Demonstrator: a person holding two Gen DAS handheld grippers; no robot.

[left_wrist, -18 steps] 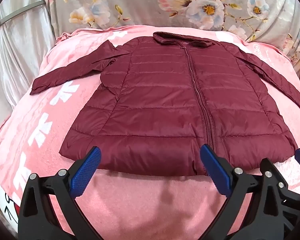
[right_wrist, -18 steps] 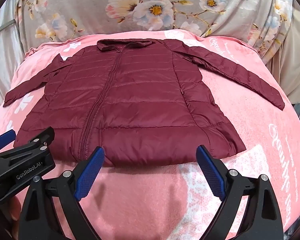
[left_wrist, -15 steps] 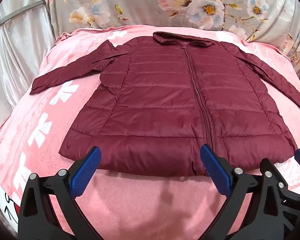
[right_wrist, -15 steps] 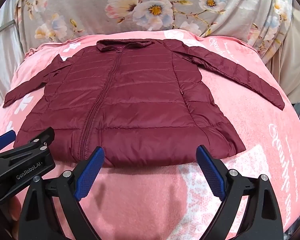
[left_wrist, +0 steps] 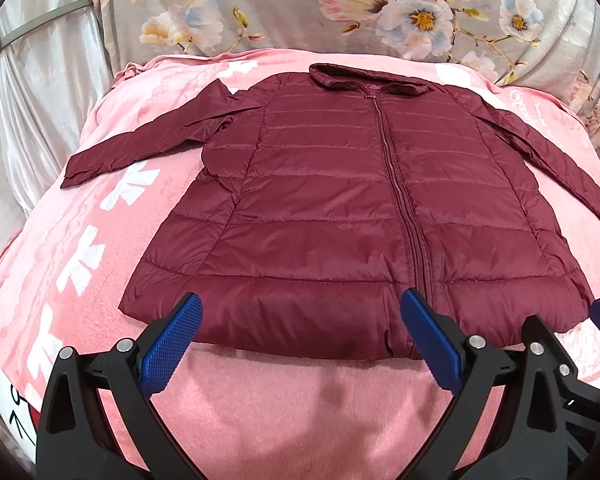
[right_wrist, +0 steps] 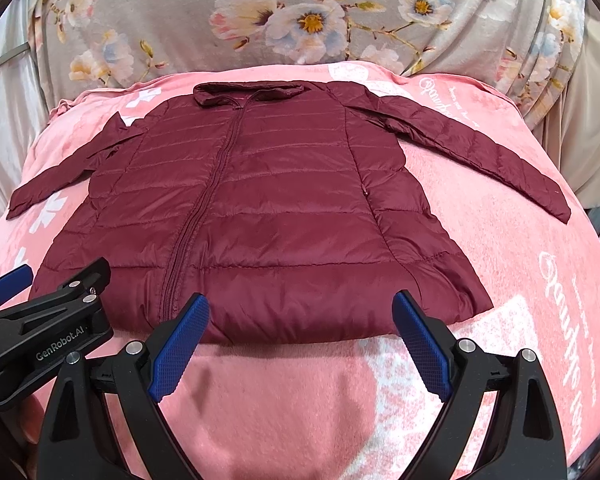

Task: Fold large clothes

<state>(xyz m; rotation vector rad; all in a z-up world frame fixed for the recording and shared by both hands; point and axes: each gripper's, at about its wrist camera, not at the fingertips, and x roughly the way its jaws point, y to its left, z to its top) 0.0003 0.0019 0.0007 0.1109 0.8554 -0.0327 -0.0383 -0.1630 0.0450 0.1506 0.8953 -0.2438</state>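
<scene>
Dark-red quilted puffer jacket (left_wrist: 340, 208) lies flat and zipped on the pink plush blanket (left_wrist: 260, 408), sleeves spread out. Left gripper (left_wrist: 302, 344) hovers over the hem, jaws wide, nothing between them. Right gripper (right_wrist: 300, 344) hangs just beside it, equally wide, empty, hem just beyond its fingertips.

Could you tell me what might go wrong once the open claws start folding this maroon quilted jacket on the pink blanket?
1. The shiny maroon quilted jacket looks slick and puffy, so a fold may slide or spring open.
2. Its long right sleeve lies spread far out, so it may trail or bunch.
3. The left claw and right claw, both open at the hem, could pinch the soft pink blanket too.
</scene>
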